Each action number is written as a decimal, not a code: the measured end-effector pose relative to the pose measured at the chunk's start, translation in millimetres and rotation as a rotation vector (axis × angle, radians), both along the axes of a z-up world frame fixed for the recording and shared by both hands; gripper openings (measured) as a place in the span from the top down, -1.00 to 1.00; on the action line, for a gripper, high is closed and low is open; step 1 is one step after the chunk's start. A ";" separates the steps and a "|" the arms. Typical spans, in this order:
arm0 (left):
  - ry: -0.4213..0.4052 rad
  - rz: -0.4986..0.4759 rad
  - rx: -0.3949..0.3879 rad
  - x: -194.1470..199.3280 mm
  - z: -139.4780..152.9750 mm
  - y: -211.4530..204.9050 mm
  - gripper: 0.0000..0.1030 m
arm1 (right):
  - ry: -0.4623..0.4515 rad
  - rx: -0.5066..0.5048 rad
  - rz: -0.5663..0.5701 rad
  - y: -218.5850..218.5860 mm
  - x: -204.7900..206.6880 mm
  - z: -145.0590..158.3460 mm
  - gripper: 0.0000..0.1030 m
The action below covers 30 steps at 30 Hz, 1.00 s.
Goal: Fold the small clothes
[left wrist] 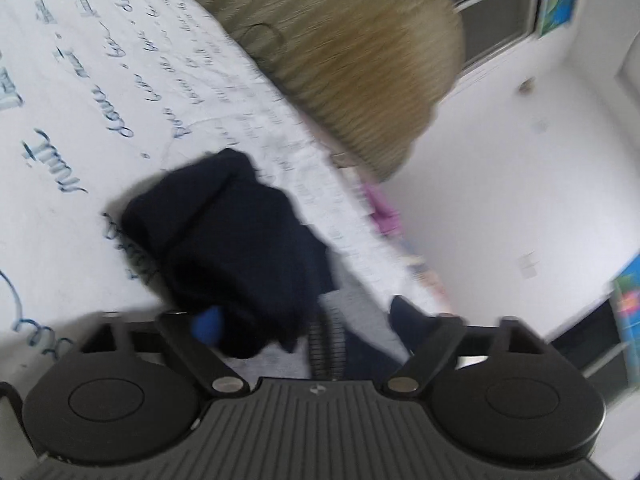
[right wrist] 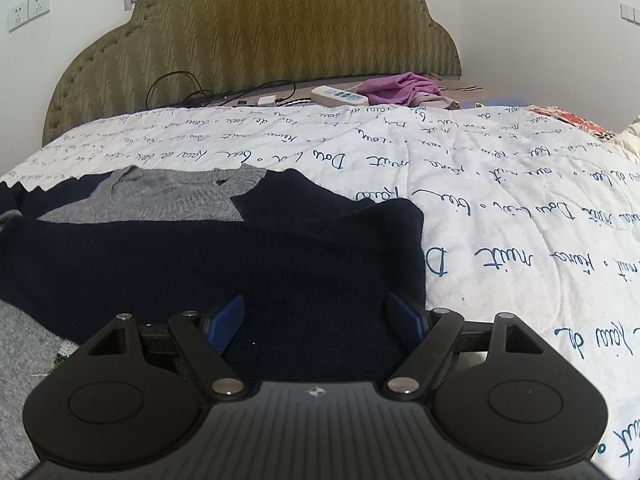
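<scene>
On the bed: a white quilt with blue script covers it, giving a broad flat place for folding.
Headboard: olive padded headboard stands at the far end, with cables and a power strip at its foot.
Sweater: a navy sweater with a grey collar lies spread flat on the quilt, collar toward the headboard, probably laid out so the sides can be turned in.
Bunched part: in the blurred left wrist view a dark lump of the sweater sits heaped near the bed's edge, seemingly a sleeve or side dropped inward as a fold.
Right gripper: jaws wide, nothing between the pads, low over the sweater's near right part, likely poised to take that edge.
Left gripper: jaws wide; the dark cloth lies just ahead of them, and no grip on it shows.
</scene>
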State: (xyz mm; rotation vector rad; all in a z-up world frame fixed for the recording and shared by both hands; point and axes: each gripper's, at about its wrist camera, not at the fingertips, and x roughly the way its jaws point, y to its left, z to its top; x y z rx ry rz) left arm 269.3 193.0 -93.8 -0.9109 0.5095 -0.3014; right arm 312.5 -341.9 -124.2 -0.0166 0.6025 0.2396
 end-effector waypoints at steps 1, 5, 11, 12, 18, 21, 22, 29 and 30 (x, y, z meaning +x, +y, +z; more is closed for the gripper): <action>-0.025 -0.028 -0.040 -2.4 -4.9 2.3 -0.71 | 0.001 -0.009 0.000 1.0 0.1 0.8 -0.56; -0.135 -0.058 -0.064 -7.8 -4.2 1.6 -0.71 | 0.004 -0.078 -0.085 13.3 -3.2 26.0 -0.59; -0.213 0.188 -0.050 -28.8 8.7 28.4 -0.77 | 0.071 0.369 0.086 79.5 0.7 81.6 -0.71; -0.216 0.226 -0.050 -32.1 10.0 33.3 -0.80 | 0.140 0.442 0.139 101.7 11.0 80.6 -0.71; -0.238 0.271 -0.122 -38.6 10.5 54.7 -0.89 | 0.495 0.603 0.300 235.9 60.4 49.6 -0.71; -0.216 0.256 -0.140 -35.9 12.8 55.3 -0.92 | 0.517 0.459 0.281 277.4 68.9 42.0 -0.72; -0.210 0.252 -0.146 -37.0 12.9 56.7 -0.93 | 0.522 0.453 0.267 282.6 69.7 39.5 -0.72; -0.183 0.254 -0.172 -40.9 7.4 58.8 -0.96 | 0.499 0.448 0.265 290.8 63.7 41.5 -0.67; -0.179 0.256 -0.171 -40.6 7.1 58.7 -0.96 | 0.502 0.454 0.272 287.6 63.3 42.3 -0.66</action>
